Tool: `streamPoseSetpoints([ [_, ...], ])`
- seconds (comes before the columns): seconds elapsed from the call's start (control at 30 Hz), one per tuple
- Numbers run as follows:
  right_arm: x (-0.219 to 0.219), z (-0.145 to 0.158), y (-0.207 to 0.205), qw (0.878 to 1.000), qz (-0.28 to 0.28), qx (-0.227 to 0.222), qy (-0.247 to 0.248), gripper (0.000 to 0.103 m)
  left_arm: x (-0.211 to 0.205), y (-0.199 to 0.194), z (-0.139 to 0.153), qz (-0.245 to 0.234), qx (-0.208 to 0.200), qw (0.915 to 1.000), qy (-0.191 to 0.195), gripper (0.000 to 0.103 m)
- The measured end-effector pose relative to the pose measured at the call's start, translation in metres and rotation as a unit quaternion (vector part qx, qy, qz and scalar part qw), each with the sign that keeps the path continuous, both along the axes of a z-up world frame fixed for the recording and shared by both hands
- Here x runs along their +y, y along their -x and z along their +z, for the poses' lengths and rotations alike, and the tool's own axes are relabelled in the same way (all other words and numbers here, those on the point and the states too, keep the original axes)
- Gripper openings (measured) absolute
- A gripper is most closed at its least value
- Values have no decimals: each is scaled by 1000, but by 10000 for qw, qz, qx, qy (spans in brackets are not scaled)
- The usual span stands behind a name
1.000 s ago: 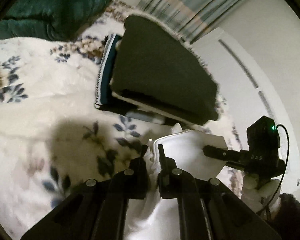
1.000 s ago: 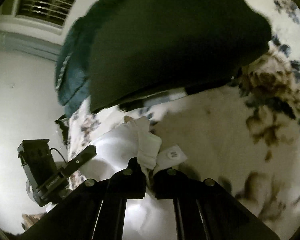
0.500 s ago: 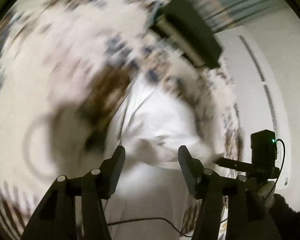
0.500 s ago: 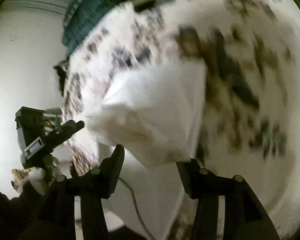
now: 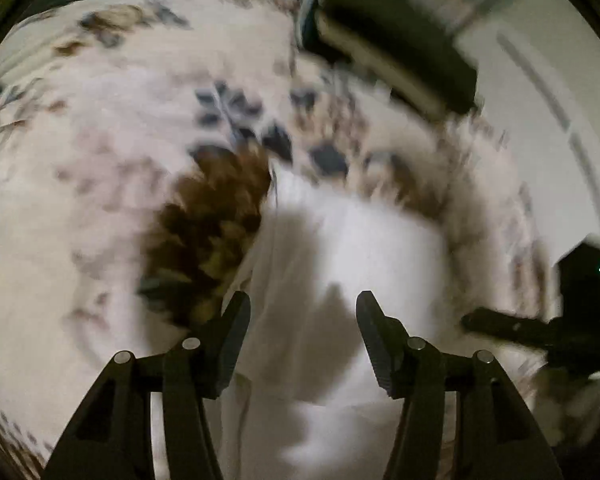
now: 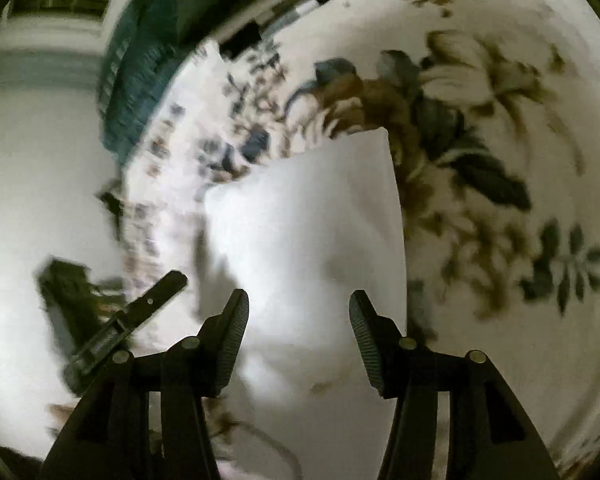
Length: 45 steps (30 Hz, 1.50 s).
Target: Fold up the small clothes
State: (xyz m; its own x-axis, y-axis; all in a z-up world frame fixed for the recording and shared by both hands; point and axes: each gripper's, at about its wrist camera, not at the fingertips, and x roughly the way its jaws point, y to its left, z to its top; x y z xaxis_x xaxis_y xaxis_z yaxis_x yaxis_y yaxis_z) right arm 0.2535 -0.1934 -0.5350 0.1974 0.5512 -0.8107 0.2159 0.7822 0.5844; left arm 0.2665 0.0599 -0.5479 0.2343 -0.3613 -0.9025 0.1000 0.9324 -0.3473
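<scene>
**Ana:** Floral bedspread (image 5: 100, 240) fills both views, cream with brown and blue blooms, and a dark stack of folded clothes (image 5: 396, 56) sits at the upper right of the left wrist view. What is the step?

**Ben:** I judge a fold has just been laid down. In the earlier frames both grippers pinched the white garment (image 5: 360, 264); their jaws have just been opening, and now nothing sits between them.

**Ana:** How to do it well?

**Ben:** Draw both hands off evenly so no edge drags, then check the corners line up before the next pinch. The fabric looks soft and could creep on the plush bed.

**Ana:** Left to right, where is the garment?

**Ben:** In the left wrist view the left gripper (image 5: 302, 320) has its fingers (image 5: 232, 332) apart, the cloth lying flat below and beyond them, centre frame. In the right wrist view the right gripper (image 6: 298, 320) is spread likewise, the garment (image 6: 320, 220) stretching from between the tips toward upper centre, not gripped.
</scene>
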Motion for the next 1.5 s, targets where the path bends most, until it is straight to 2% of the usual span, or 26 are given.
streamPoseSetpoints([
  [0.03, 8, -6, -2, 9994, 114, 128, 316, 49, -3, 1, -14, -49, 150, 9997, -170, 52],
  [0.1, 22, -24, 3, 9958, 368, 523, 663, 45, -4, 8, -34, -96, 378, 9992, -113, 52],
  [0.13, 27, -32, 7, 9937, 417, 697, 778, 45, -2, 13, -33, -107, 362, 9993, -72, 52],
  [0.2, 28, -36, 17, 9933, 382, 724, 821, 45, 5, 18, -20, -48, 367, 9993, 78, 52],
  [0.3, 12, -20, 34, 9966, 33, 652, 512, 45, 27, 39, 18, 253, 301, 9975, 581, 52],
  [0.33, 3, -12, 44, 9971, -135, 680, 305, 50, 36, 50, 32, 319, 248, 9971, 646, 52],
  [0.4, -6, -5, 61, 9965, -280, 784, 6, 52, 54, 77, 49, 451, 348, 9959, 696, 53],
  [0.47, -13, 0, 88, 9944, -310, 975, -271, 52, 71, 103, 51, 589, 546, 9943, 696, 58],
  [0.5, -14, 1, 102, 9930, -293, 1092, -353, 52, 79, 118, 48, 631, 663, 9937, 649, 58],
  [0.63, 0, -24, 152, 9862, -160, 1583, -465, 52, 102, 175, 1, 809, 1399, 9854, 533, 58],
  [0.73, 12, -47, 186, 9797, -68, 1923, -560, 52, 104, 204, -30, 828, 1762, 9778, 779, 58],
  [0.83, 28, -69, 209, 9741, -8, 2150, -696, 52, 98, 224, -46, 792, 1846, 9742, 1031, 58],
  [0.9, 37, -81, 221, 9707, -12, 2251, -841, 52, 91, 229, -46, 755, 1705, 9774, 998, 58],
  [0.97, 48, -92, 227, 9663, -31, 2368, -1005, 52, 83, 232, -41, 672, 1547, 9819, 857, 55],
  [1.0, 53, -95, 229, 9651, -44, 2402, -1041, 52, 79, 232, -37, 620, 1435, 9844, 804, 50],
  [1.03, 57, -98, 231, 9640, -66, 2413, -1112, 52, 75, 233, -34, 579, 1386, 9862, 695, 29],
  [1.07, 59, -101, 234, 9637, -113, 2396, -1176, 51, 74, 234, -34, 533, 1360, 9879, 527, 14],
  [1.1, 61, -101, 236, 9639, -209, 2368, -1201, 45, 76, 236, -31, 559, 1315, 9887, 450, 10],
  [1.13, 61, -101, 237, 9645, -288, 2331, -1209, 25, 80, 235, -26, 660, 1308, 9880, 487, 6],
  [1.17, 62, -99, 237, 9646, -318, 2322, -1210, 8, 84, 236, -23, 740, 1304, 9870, 575, 5],
  [1.23, 63, -95, 239, 9648, -412, 2261, -1279, 5, 92, 241, -14, 911, 1300, 9847, 725, 5],
  [1.33, 65, -80, 239, 9671, -424, 2087, -1394, 5, 97, 244, 1, 950, 1266, 9846, 746, 2],
  [1.5, 61, -43, 232, 9701, -451, 1719, -1653, 4, 95, 240, 29, 1229, 1278, 9768, 1205, 2],
])
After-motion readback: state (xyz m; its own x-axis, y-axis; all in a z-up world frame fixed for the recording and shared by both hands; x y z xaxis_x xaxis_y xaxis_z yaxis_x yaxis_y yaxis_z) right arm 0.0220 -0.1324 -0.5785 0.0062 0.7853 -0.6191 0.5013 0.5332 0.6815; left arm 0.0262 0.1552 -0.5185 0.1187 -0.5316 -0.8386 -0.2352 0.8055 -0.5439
